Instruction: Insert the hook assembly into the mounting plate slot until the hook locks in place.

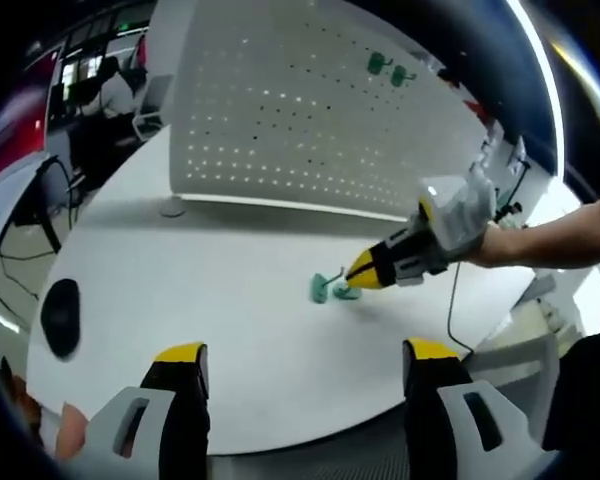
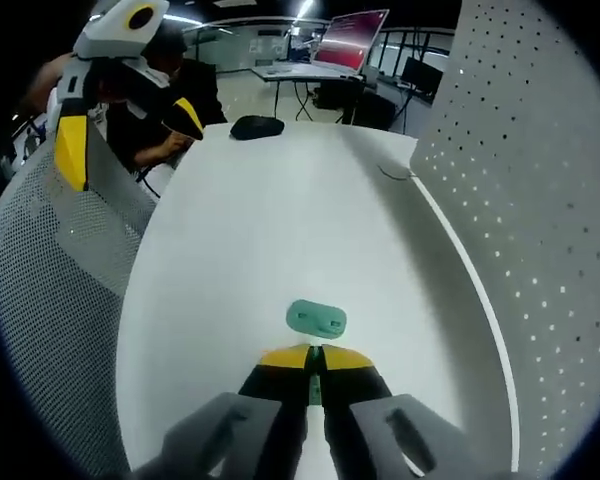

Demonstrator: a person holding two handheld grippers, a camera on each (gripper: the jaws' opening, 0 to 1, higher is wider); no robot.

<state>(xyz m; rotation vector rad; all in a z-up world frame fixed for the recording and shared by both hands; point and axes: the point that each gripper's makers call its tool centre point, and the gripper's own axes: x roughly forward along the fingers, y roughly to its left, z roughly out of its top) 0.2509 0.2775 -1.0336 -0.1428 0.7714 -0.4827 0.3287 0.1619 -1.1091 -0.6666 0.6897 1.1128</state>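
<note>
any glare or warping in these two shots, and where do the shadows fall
Left gripper view: a bright light streak curves along the upper right, the pegboard bows from fisheye, and it casts a dark band on the table. Right gripper view: the table edge curves, soft shadow lies under the green hook, and the background is dim.

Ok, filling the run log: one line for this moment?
right hand-held gripper: shut on green hook | left hand-held gripper: open | pegboard: two hooks mounted

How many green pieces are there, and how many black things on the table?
Green hooks already on the pegboard: 2
Green pieces on the table: 2, one pinched by the right gripper
Black mouse on the table: 1
Total: 5
</note>
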